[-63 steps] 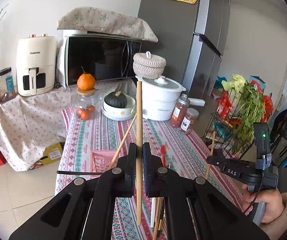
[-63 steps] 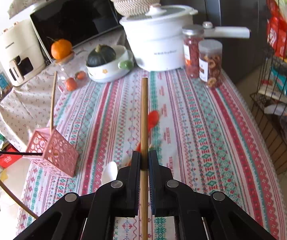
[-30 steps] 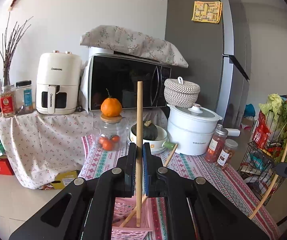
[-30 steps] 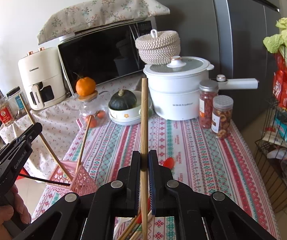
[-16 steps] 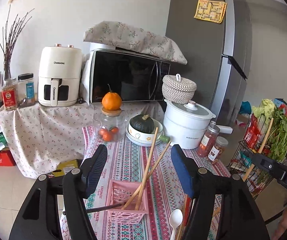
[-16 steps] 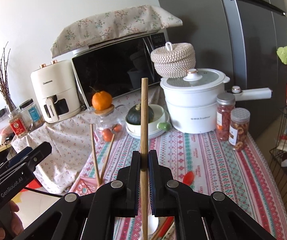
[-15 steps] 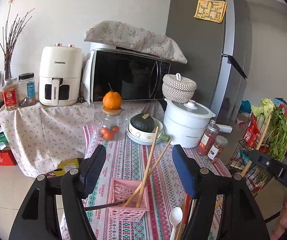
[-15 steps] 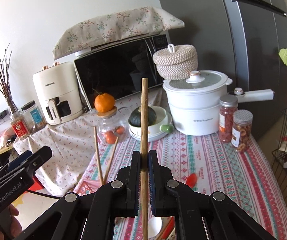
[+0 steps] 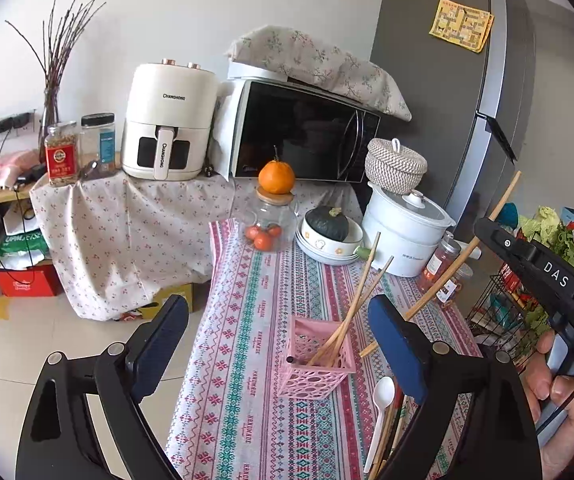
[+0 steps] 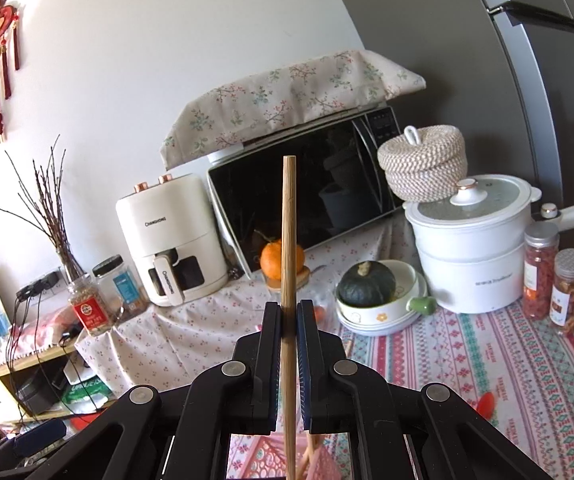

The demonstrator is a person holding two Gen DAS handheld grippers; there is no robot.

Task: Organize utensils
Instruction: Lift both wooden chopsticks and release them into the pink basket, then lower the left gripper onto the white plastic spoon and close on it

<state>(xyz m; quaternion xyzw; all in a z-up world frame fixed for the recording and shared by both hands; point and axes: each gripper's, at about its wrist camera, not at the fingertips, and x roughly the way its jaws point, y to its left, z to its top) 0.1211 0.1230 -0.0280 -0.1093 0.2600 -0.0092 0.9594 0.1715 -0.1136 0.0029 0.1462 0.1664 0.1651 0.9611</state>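
Chopstick (image 10: pixel 288 264) sits pinched upright in my right gripper (image 10: pixel 288 322), jaws clamped tight on its mid-shaft, tip pointing up. It looks like bamboo to me: light, stiff, thin and smooth, so I'd expect it to pivot or slide if held loosely; mid-shaft is the right hold. My left gripper (image 9: pixel 277 318) has just been opening and stands wide with nothing between the pads. Straight ahead of it the pink basket (image 9: pixel 317 364) on the striped tablecloth (image 9: pixel 247 360) holds two chopsticks (image 9: pixel 357 304) leaning. A white spoon (image 9: pixel 379 408) and more sticks lie just beside the basket, unsorted.
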